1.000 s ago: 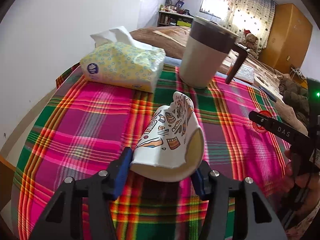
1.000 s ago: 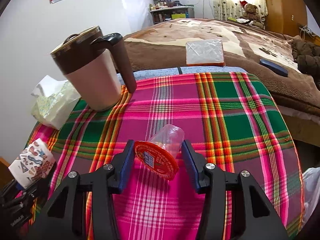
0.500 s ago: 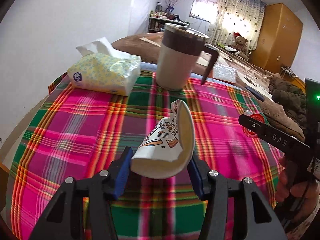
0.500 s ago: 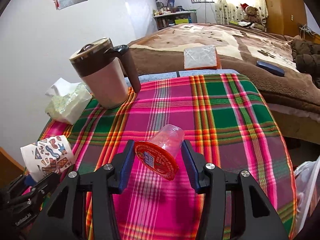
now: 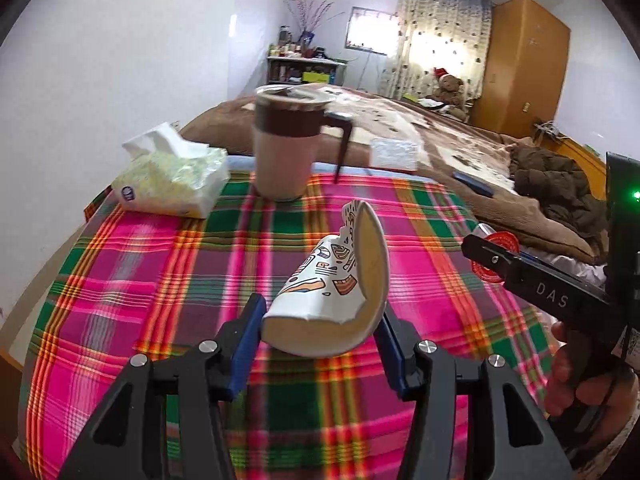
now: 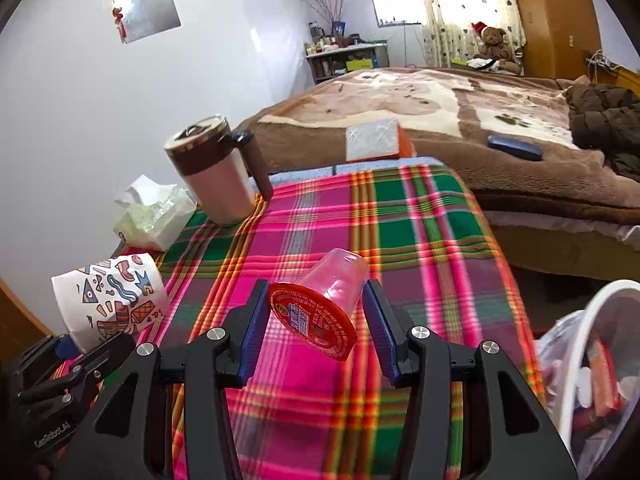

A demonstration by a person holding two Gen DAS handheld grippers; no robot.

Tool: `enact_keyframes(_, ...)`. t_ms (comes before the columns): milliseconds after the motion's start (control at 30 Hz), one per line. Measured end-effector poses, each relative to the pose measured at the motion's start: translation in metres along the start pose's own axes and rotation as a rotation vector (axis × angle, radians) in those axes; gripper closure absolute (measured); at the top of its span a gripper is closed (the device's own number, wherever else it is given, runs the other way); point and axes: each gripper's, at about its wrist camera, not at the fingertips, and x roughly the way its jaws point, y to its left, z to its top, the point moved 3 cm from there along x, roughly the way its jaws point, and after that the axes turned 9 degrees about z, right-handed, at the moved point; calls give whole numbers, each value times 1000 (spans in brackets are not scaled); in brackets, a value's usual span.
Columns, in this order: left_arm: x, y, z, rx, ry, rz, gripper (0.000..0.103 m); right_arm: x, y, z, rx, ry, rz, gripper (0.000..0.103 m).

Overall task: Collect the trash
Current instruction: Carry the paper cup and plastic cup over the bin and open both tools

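My left gripper (image 5: 318, 326) is shut on a crushed paper cup (image 5: 334, 296) with a colourful doodle print, held above the plaid tablecloth (image 5: 168, 264). The same paper cup (image 6: 110, 300) shows at the left edge of the right wrist view. My right gripper (image 6: 316, 312) is shut on a clear plastic cup (image 6: 332, 284) with a red foil lid facing the camera, also lifted off the cloth. In the left wrist view the right gripper's black body (image 5: 536, 284) and a hand on it sit at the right. A white bin (image 6: 592, 364) lined with a plastic bag holds trash at the lower right.
A brown and beige lidded mug (image 5: 286, 148) and a soft tissue pack (image 5: 172, 178) stand at the table's far left. Behind the table lies a bed with a brown blanket (image 6: 460, 96), a white packet (image 6: 372, 138) and a dark case (image 6: 514, 147). A white wall runs along the left.
Both grippers have pulled back and risen from the table with their cups still gripped; the mug and tissues look farther away. The white bin has come into the right wrist view.
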Motion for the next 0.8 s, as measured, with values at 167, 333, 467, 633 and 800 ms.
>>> enact_keyframes(167,-16,-23,-1,29,-26,-29,48,-27,-11,-2,11,-33,2,54)
enact_keyframes(333,-31,-47,-2,55,-48,-66,48,-54,-25,-7,23,-65,-21,54)
enact_keyframes(467,-41,-68,-3,76,-62,-96,48,-74,-40,-11,43,-91,-45,54)
enact_keyframes(633,-49,-98,-7,104,-70,-144,48,-99,-61,-16,62,-123,-87,54)
enact_keyframes(800,-56,-130,-12,138,-71,-196,48,-124,-83,-21,85,-154,-133,54)
